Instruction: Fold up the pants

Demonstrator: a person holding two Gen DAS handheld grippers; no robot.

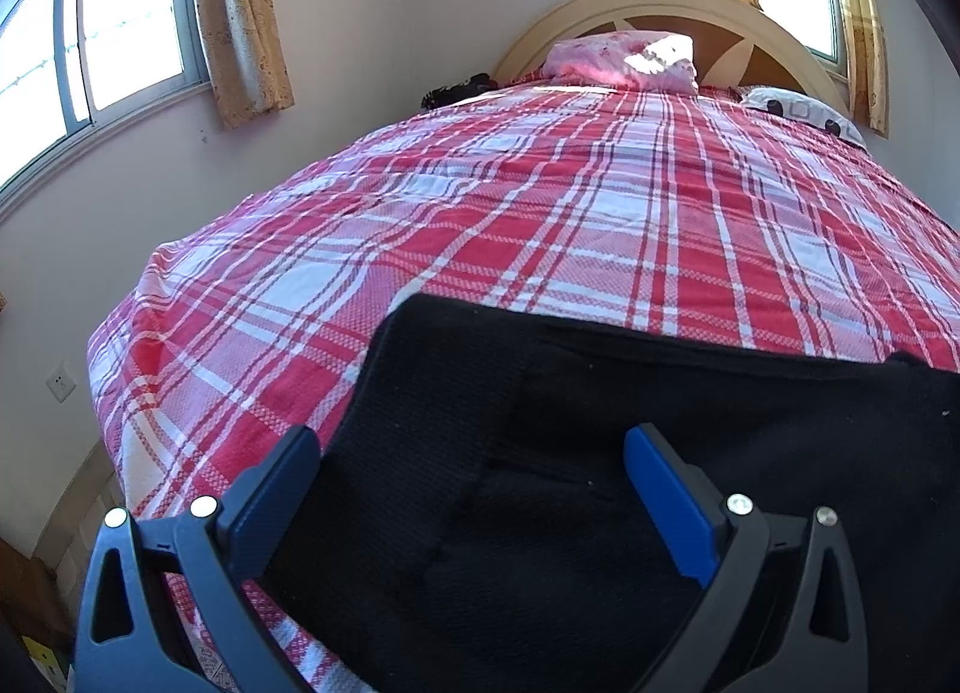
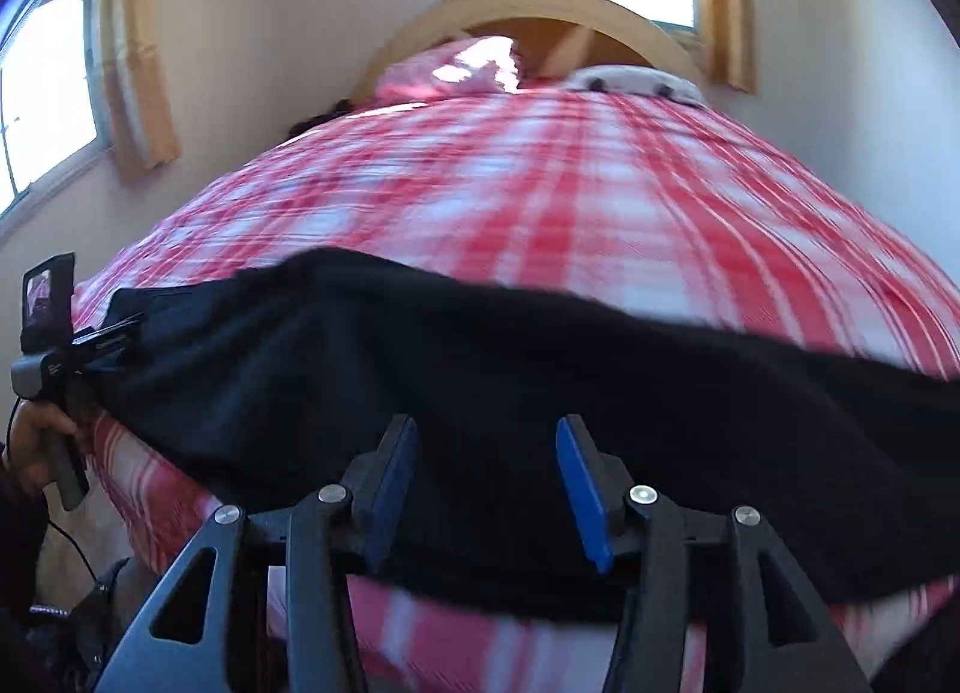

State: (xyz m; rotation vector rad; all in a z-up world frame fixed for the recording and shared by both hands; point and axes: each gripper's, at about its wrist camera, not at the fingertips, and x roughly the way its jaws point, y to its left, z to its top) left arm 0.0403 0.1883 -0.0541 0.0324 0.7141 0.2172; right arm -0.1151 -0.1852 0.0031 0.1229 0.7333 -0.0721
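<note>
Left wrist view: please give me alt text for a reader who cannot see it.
The left gripper, open with blue pads, is over black pants lying flat on a bed covered by a red and white plaid sheet. At the far end are a pink pillow and a curved headboard, with curtained windows on both sides.

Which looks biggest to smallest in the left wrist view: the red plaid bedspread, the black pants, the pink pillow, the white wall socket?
1. Red and white plaid bedspread
2. Black knit pants, though closeness to the camera enlarges them
3. Pink pillow by the headboard, shrunk by distance
4. White wall socket
</note>
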